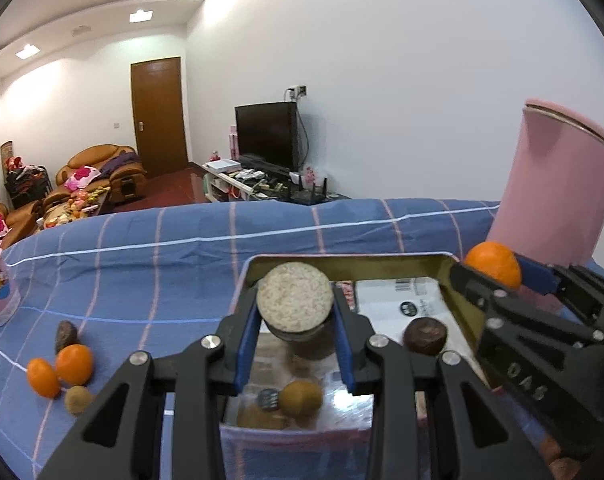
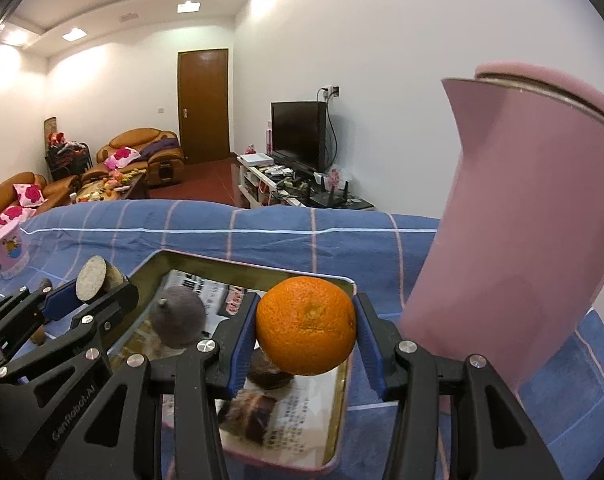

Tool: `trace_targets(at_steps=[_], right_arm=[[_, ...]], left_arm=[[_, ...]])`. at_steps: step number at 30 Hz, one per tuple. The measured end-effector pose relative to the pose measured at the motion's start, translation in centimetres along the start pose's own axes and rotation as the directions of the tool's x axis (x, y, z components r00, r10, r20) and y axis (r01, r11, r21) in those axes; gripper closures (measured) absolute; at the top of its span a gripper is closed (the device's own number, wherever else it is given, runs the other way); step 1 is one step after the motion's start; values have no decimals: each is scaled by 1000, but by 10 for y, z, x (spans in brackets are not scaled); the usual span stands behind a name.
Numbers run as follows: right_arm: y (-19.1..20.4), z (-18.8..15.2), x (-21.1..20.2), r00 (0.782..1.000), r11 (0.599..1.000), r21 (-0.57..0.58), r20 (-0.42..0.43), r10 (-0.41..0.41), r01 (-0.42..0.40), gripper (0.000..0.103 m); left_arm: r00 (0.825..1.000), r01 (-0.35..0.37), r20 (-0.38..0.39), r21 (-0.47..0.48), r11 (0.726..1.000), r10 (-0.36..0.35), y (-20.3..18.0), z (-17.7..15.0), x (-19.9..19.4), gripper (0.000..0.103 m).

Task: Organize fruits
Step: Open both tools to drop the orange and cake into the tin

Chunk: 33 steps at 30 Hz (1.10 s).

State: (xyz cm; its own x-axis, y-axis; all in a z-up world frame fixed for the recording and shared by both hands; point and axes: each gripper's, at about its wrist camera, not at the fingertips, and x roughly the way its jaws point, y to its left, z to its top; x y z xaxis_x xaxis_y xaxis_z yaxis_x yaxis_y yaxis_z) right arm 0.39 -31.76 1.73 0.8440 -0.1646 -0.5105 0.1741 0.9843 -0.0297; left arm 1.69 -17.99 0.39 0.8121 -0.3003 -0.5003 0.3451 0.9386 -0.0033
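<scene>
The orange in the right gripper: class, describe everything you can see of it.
The orange is round, bright, with dimpled peel and a small navel mark facing the camera. It looks whole and unpeeled. The right gripper clamps it between blue pads, lifted above the metal tray, beside the pink jug.

White walls and recessed ceiling lights (image 2: 188,7) frame a brown door (image 2: 203,104), orange sofas (image 2: 141,152), television (image 2: 297,134) and red floor (image 2: 209,184).
</scene>
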Motion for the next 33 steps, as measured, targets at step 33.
trace_targets(at_steps=[33], right_arm=[[-21,2,33,991,989,89,-57,125,-119,53]], left_arm=[[990,18,-136,-54,998,-25,1,4,32,27]])
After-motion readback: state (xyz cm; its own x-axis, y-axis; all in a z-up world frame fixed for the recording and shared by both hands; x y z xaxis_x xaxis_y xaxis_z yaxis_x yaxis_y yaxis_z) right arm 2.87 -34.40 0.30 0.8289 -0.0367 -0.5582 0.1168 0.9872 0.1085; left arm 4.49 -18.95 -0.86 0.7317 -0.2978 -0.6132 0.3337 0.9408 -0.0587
